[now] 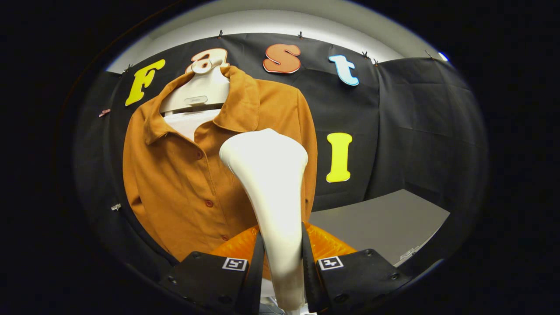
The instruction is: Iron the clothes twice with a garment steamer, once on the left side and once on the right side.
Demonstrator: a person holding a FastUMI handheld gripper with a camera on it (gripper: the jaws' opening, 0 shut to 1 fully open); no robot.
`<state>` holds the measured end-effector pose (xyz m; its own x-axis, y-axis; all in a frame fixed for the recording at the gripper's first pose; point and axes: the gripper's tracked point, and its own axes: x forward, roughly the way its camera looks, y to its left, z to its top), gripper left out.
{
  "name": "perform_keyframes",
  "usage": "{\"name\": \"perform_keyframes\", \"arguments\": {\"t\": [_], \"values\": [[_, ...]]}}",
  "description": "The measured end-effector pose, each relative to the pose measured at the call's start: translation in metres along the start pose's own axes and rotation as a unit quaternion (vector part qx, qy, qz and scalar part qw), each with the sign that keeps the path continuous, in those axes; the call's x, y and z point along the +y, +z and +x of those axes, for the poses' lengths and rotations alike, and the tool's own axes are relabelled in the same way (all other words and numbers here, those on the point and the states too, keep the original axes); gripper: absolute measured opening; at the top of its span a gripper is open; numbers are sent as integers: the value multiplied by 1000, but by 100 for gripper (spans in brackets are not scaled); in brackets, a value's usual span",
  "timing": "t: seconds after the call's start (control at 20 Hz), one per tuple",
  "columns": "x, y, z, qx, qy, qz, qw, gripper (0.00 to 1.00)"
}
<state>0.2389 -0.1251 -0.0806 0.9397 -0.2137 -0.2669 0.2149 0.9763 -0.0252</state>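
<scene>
A white garment steamer stands upright between my fingers, its broad head raised in front of the clothes. My gripper is shut on the steamer's handle, both fingers pressing its sides. Beyond it hangs an orange-brown buttoned shirt on a white hanger, with a white inner layer at the open collar. The steamer head covers the shirt's right half, close to it; contact cannot be told. An orange translucent part of the steamer shows behind the fingers.
A grey table top lies to the right, beyond the fingers. Black cloth walls stand behind the shirt and along the right side, held by small clips at the top.
</scene>
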Motion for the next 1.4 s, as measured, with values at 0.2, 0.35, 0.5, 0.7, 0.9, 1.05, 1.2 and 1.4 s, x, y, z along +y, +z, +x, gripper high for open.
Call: {"name": "perform_keyframes", "arguments": {"t": [0.2,0.35,0.5,0.7,0.9,1.05,1.2,1.4], "values": [[7,-7,13,17,-14,-6,1000,44],[12,-11,23,24,-23,-15,999,44],[16,-17,33,35,-31,-27,999,44],[20,-36,42,60,-34,-35,997,44],[21,-60,48,93,-38,-38,994,44],[18,-76,47,110,-39,-40,992,44],[17,-92,47,124,-41,-39,991,44],[13,-113,47,151,-42,-40,987,44]]}}
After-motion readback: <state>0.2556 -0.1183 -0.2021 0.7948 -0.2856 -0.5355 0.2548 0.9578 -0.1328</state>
